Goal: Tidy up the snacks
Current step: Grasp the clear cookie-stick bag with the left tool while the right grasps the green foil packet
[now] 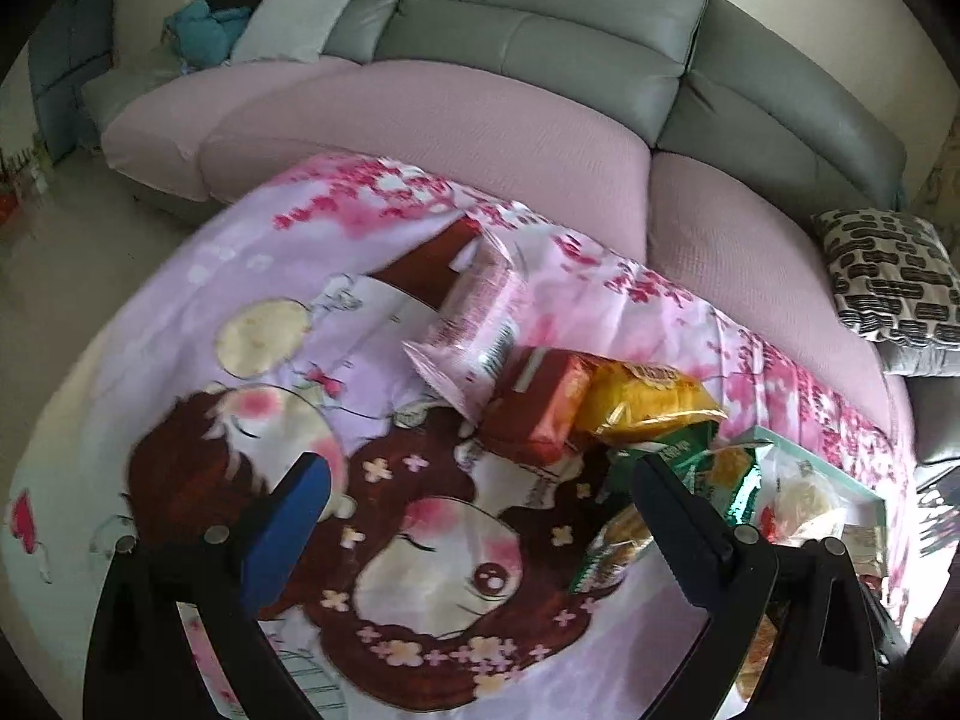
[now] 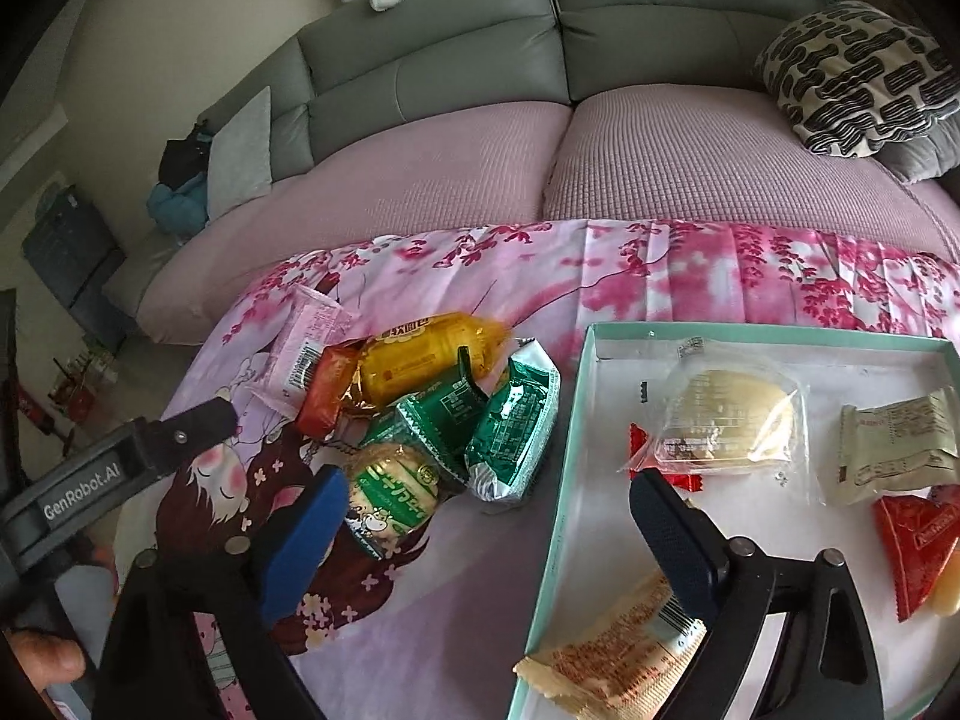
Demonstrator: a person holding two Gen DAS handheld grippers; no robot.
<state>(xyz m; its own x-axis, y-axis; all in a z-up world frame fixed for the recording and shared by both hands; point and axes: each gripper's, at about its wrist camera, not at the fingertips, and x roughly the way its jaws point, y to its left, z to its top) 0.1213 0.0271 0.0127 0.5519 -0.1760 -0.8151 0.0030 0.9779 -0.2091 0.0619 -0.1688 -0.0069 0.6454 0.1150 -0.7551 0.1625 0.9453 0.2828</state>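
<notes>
1. Right gripper (image 2: 486,531) sits closest to the lens, jaws spread wide with nothing between them. Its left blue pad (image 2: 300,546) hangs over the cartoon-print cloth (image 2: 420,618), and the other finger is over the teal-rimmed tray (image 2: 561,516).
2. Just ahead of that left pad, almost touching it, is a green-and-white bread packet (image 2: 390,492), with its long axis running diagonally from near-right to far-left.
3. Behind it is the loose pile: two green foil packets (image 2: 510,432), a yellow pastry wrapper (image 2: 429,354) lying roughly left to right, an orange-red pack (image 2: 324,390) and a pink pack (image 2: 306,342) at the far left end, tilted toward the sofa (image 2: 450,156).
4. Inside the tray there's a clear-wrapped round pastry (image 2: 729,423), a cream packet (image 2: 894,447), a red packet (image 2: 915,546) at the right edge and a beige wafer pack (image 2: 612,654) at the near corner, right under the right finger.
5. Left gripper (image 1: 480,480) is also released, gaping over the cloth (image 1: 180,324). The same pile lies ahead and to its right, with the pink pack (image 1: 474,324) pointing away from the camera, and the orange-red pack (image 1: 534,408) and yellow wrapper (image 1: 648,396) beside it.
</notes>
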